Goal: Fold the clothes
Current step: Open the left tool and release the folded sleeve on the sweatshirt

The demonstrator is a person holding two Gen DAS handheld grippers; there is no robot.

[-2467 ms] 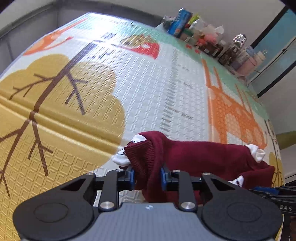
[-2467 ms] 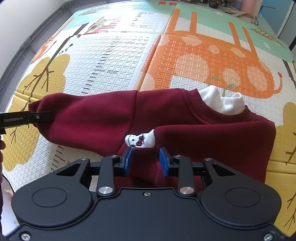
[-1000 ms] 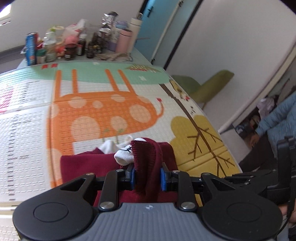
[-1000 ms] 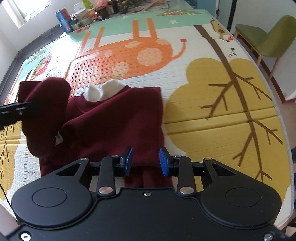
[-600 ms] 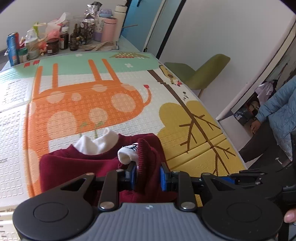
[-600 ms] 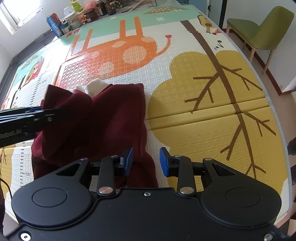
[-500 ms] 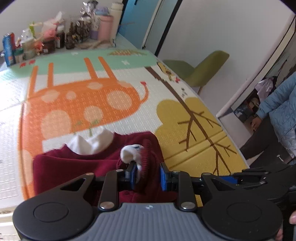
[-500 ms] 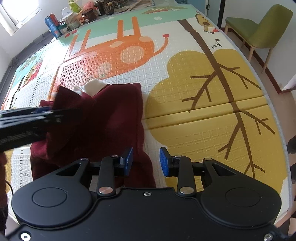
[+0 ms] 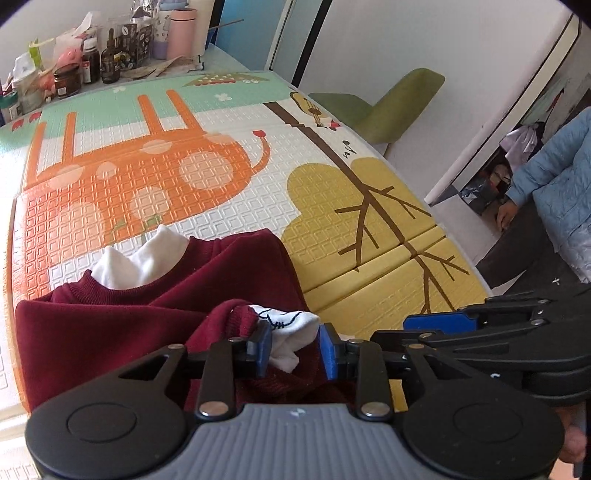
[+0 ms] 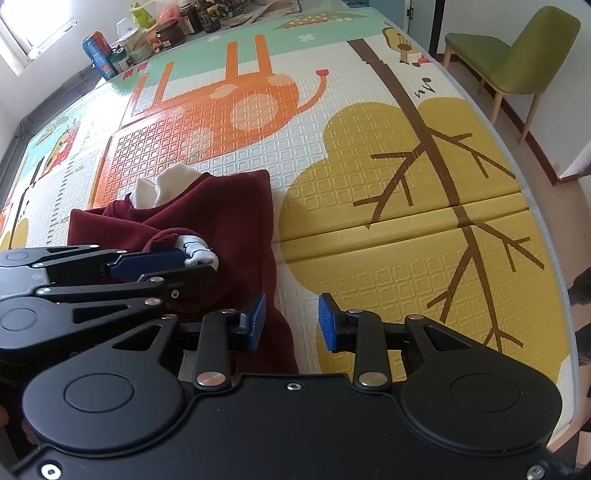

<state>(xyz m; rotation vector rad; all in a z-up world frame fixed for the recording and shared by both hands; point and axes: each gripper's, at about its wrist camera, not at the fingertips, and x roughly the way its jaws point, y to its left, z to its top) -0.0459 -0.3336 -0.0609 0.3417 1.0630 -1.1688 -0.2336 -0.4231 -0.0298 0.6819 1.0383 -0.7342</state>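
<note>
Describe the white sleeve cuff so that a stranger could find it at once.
Find the dark red sweater lying on the animal-print play mat. The cuff sits on top of it, between the left gripper's blue fingers. Unlike the plain white collar, it carries small black stitching.

There is one dark red sweater (image 9: 110,325) with one white collar (image 9: 140,262) and one white cuff (image 9: 291,332) visible, and it lies on one play mat (image 10: 369,221). I count two grippers, the left gripper (image 9: 293,347) and the right gripper (image 10: 291,321), one green chair (image 10: 517,55), and one person in a light blue jacket (image 9: 554,192). The bottles and jars (image 9: 92,62) at the far edge of the mat are too crowded to count exactly; among them I see one blue can (image 10: 99,55) and one pink tumbler (image 9: 181,33).
</note>
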